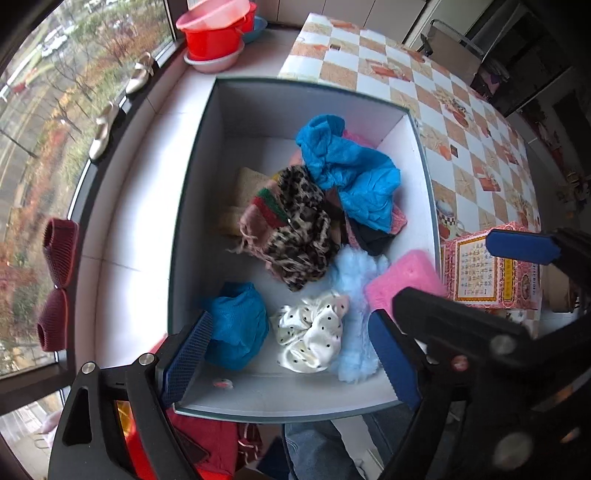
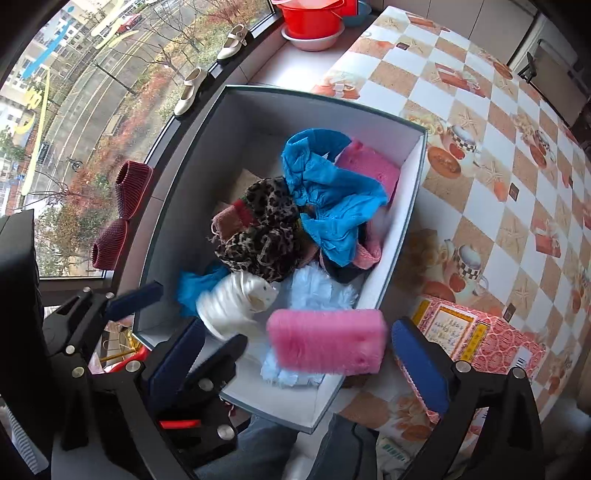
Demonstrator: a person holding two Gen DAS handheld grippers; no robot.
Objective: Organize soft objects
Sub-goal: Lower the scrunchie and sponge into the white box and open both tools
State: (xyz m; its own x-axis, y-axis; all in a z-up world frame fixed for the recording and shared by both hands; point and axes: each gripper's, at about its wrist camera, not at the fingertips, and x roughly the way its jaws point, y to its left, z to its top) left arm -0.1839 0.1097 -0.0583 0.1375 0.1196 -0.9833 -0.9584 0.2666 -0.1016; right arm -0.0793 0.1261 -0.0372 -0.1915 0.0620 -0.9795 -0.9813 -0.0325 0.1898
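A grey box holds soft things: a blue cloth, a leopard scarf, a white dotted scrunchie, a light blue fluffy piece, a small blue net cloth and a pink sponge. My left gripper is open above the box's near edge, empty. My right gripper is open around the blurred pink sponge, not touching it; one of its blue pads shows in the left wrist view.
A checked tablecloth lies right of the box, with a pink patterned carton near. Red basins, pale shoes and maroon slippers sit on the windowsill.
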